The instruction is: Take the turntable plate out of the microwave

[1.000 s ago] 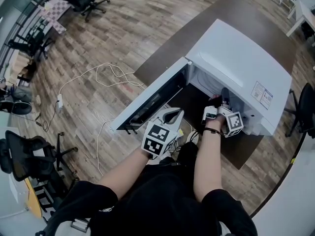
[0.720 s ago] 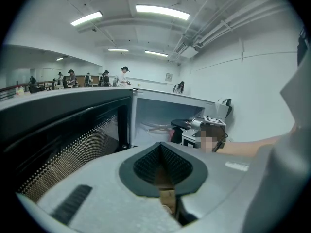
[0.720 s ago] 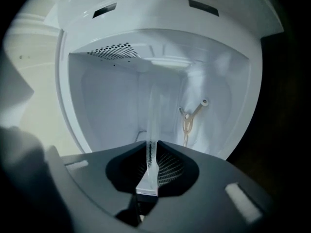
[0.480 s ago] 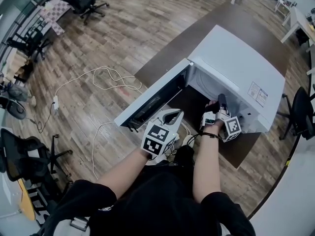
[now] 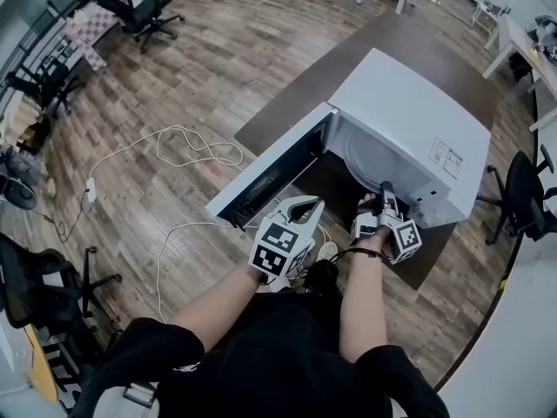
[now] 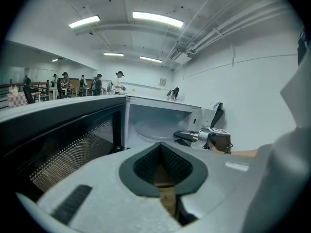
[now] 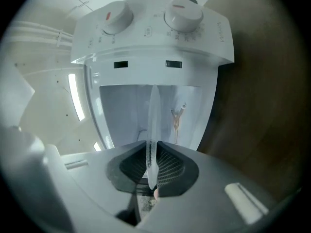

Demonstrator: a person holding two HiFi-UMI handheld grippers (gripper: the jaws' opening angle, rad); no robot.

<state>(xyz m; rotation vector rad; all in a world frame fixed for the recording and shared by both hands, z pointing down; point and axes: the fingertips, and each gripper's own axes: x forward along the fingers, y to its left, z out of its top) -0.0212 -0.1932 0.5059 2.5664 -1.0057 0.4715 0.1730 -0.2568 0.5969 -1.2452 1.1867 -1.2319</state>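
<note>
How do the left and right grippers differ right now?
The right gripper clamps the turntable plate by its rim; the left gripper is shut on nothing. The right gripper is at the microwave opening; the left gripper hangs back near the open door. Both carry marker cubes.

On your left, white cable (image 5: 187,146) loops over wood floor (image 5: 226,50), power strip (image 5: 90,196) at its end. Black office chairs (image 5: 148,7) beyond. Brown bench (image 5: 291,90) ahead of you.

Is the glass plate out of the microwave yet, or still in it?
Still mostly in. The turntable plate lies within the microwave cavity, its near rim pinched by the right gripper at the open doorway.
</note>
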